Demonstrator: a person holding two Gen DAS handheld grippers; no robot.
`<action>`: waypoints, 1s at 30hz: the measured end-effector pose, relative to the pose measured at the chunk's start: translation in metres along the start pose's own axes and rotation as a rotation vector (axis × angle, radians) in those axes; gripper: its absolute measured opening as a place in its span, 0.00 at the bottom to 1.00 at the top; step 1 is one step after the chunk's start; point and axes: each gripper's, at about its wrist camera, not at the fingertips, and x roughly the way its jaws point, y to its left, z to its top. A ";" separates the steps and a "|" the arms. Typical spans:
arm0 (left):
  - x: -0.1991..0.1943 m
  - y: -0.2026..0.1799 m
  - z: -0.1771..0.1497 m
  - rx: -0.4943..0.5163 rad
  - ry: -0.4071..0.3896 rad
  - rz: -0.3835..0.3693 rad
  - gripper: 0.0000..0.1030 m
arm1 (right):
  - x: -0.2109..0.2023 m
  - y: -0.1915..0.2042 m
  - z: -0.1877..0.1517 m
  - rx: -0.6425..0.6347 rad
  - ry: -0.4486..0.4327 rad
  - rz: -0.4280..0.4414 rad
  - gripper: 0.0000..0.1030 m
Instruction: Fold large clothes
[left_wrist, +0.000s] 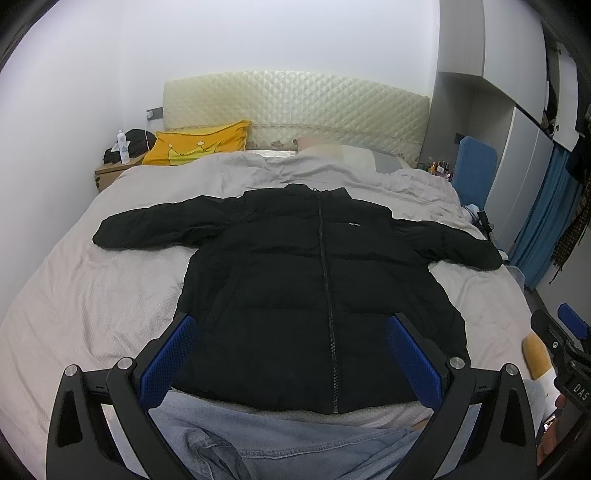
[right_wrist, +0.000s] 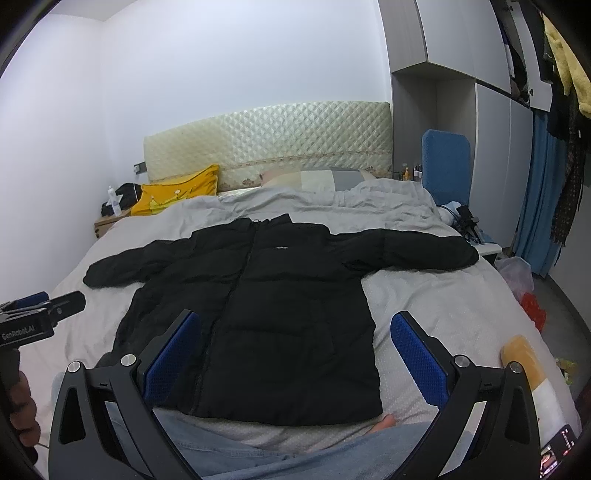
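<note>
**Left wrist view: both grippers wide open and empty at the foot of a spread jacket**

In the left wrist view the left gripper (left_wrist: 291, 354) stands with its blue pads spread wide and nothing between them, hovering over the hem at the lower centre of the frame. The black puffer jacket (left_wrist: 288, 288) lies flat and zipped on the grey bed cover (left_wrist: 92, 295), its long axis running from the hem at the bottom of the frame up to the collar near the middle. The zip runs up just right of centre between the pads.

In the right wrist view the right gripper (right_wrist: 295, 350) is likewise fully open and holds nothing. The jacket (right_wrist: 258, 314) sits left of centre here, so this gripper frames the hem corner at lower centre.

The sleeves stretch crosswise. One sleeve (left_wrist: 155, 229) reaches toward the left of the frame, nearer the left gripper. The other sleeve (right_wrist: 417, 247) reaches right, nearer the right gripper. Judging from this, each gripper would take the sleeve on its own side and fold it inward across the zip line.
</note>
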 end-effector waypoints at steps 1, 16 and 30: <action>0.000 0.001 0.001 -0.001 0.001 0.000 1.00 | 0.000 0.000 0.000 -0.001 0.000 0.000 1.00; 0.008 0.002 0.000 0.000 0.014 -0.004 1.00 | 0.007 0.002 -0.002 0.001 0.014 -0.007 1.00; 0.033 0.002 0.014 0.010 0.032 -0.043 1.00 | 0.027 -0.007 0.000 0.016 0.041 -0.013 1.00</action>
